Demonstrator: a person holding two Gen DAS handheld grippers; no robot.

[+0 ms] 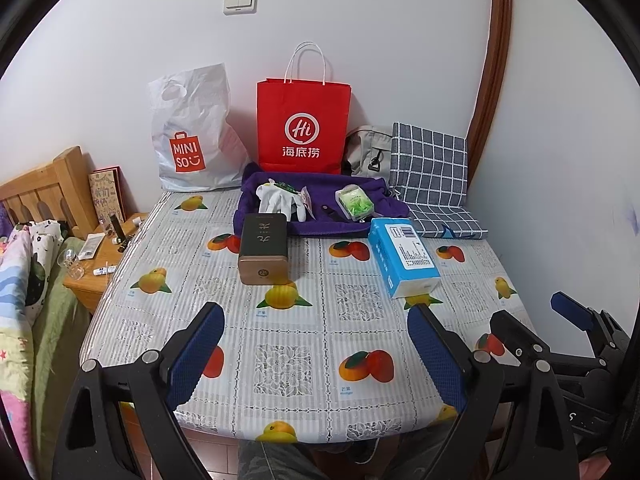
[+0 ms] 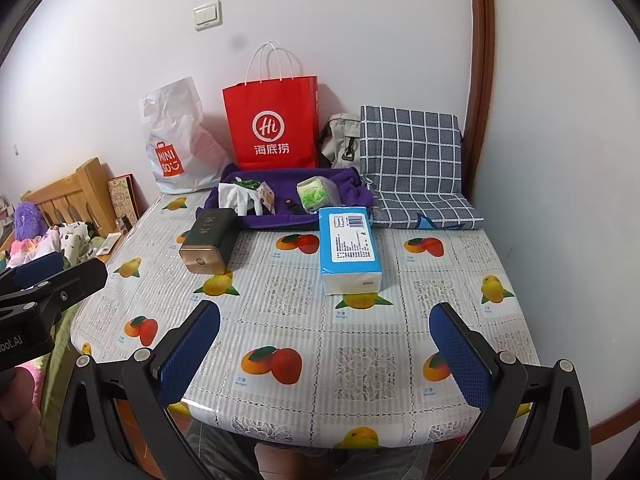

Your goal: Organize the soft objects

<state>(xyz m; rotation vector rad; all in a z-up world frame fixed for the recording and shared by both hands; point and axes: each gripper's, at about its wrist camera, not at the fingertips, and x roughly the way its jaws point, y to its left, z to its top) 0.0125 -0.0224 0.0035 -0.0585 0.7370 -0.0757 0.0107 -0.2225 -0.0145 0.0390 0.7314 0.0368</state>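
A blue tissue pack [image 1: 402, 258] [image 2: 349, 250] lies mid-table. Behind it a purple cloth [image 1: 368, 192] [image 2: 344, 188] holds white gloves [image 1: 280, 200] [image 2: 240, 198], a small green tissue packet [image 1: 355, 202] [image 2: 316, 194] and a small dark item. A grey checked cushion [image 1: 430, 168] [image 2: 412, 160] leans at the back right. My left gripper [image 1: 316, 356] hovers open over the table's near edge, nothing between its fingers. My right gripper [image 2: 324, 360] is likewise open and empty, beside the left one.
A dark box with a bronze end [image 1: 264, 248] [image 2: 206, 246] lies left of the tissue pack. A red paper bag [image 1: 303, 124] [image 2: 274, 124], a white plastic bag [image 1: 192, 132] and a grey bag [image 1: 370, 150] stand against the wall. A wooden nightstand [image 1: 100, 256] and bedding [image 1: 24, 280] are left.
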